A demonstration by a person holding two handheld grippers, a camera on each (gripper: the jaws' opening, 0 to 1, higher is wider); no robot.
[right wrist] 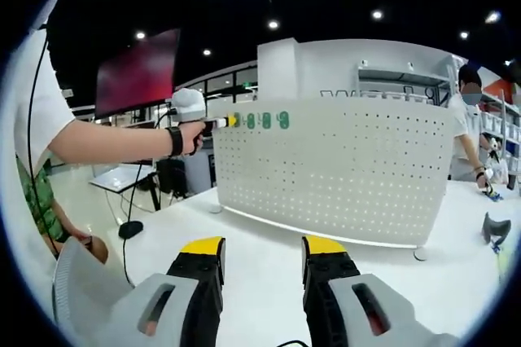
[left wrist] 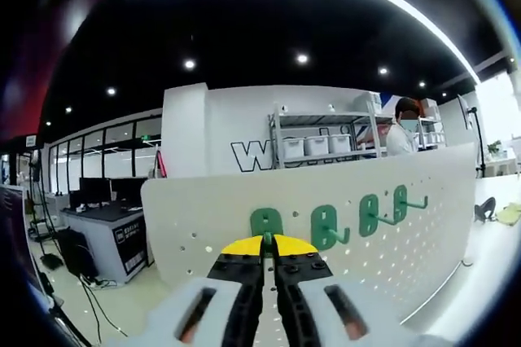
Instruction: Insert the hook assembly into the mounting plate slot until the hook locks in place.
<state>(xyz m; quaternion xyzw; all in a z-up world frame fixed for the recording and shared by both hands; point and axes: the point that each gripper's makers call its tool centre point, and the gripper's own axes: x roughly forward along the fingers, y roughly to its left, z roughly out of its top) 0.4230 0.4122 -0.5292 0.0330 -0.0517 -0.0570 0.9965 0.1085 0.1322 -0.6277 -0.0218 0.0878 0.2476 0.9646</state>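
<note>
Pinching a green hook [left wrist: 266, 222] at the white pegboard [left wrist: 203, 217], your left gripper [left wrist: 267, 248] has its yellow-tipped fingers [left wrist: 242, 247] clamped on it; left gripper view shows three more green hooks [left wrist: 368, 214] mounted to its right, prongs sticking out. Right gripper view gives the wide look: your hand [right wrist: 189, 137] holding the left gripper [right wrist: 226, 121] against the board's upper left corner, hooks [right wrist: 267, 120] in a row near the top edge, pegboard [right wrist: 342, 168] standing upright on the white table [right wrist: 269, 237]. Your right gripper [right wrist: 262, 251] hangs well apart from the board, fingers [right wrist: 201, 246] apart, holding nothing. A person [right wrist: 466, 131] stands beyond the board's right end.
</note>
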